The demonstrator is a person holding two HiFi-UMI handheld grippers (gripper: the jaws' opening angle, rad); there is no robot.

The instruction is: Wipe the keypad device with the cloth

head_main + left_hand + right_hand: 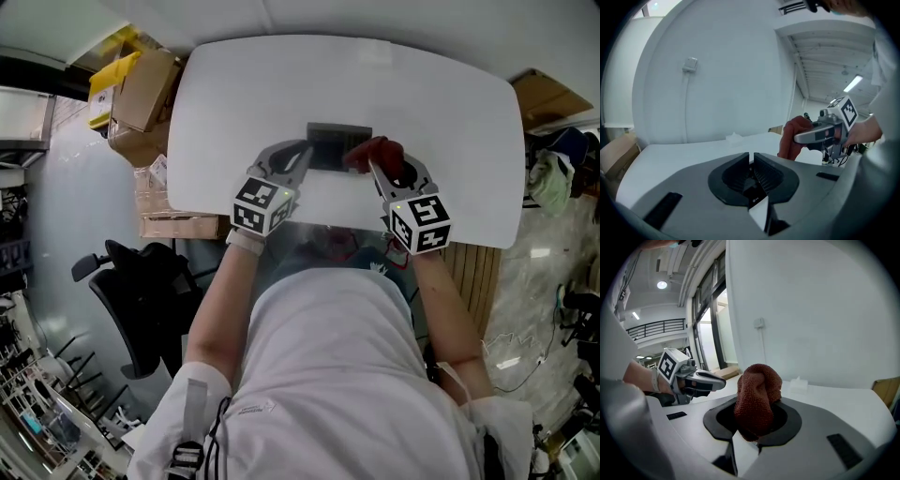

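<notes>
A dark keypad device lies flat on the white table, near its front edge. My right gripper is shut on a bunched red-brown cloth, which sits at the device's right end. In the right gripper view the cloth bulges up out of the right gripper and hides its tips. My left gripper rests at the device's left edge. In its own view the left gripper has its jaws together with only a thin slit, and the device is hidden there.
Cardboard boxes and a yellow item are stacked left of the table. A black office chair stands at my left. Another box sits at the right. A small white object lies on the table's far part.
</notes>
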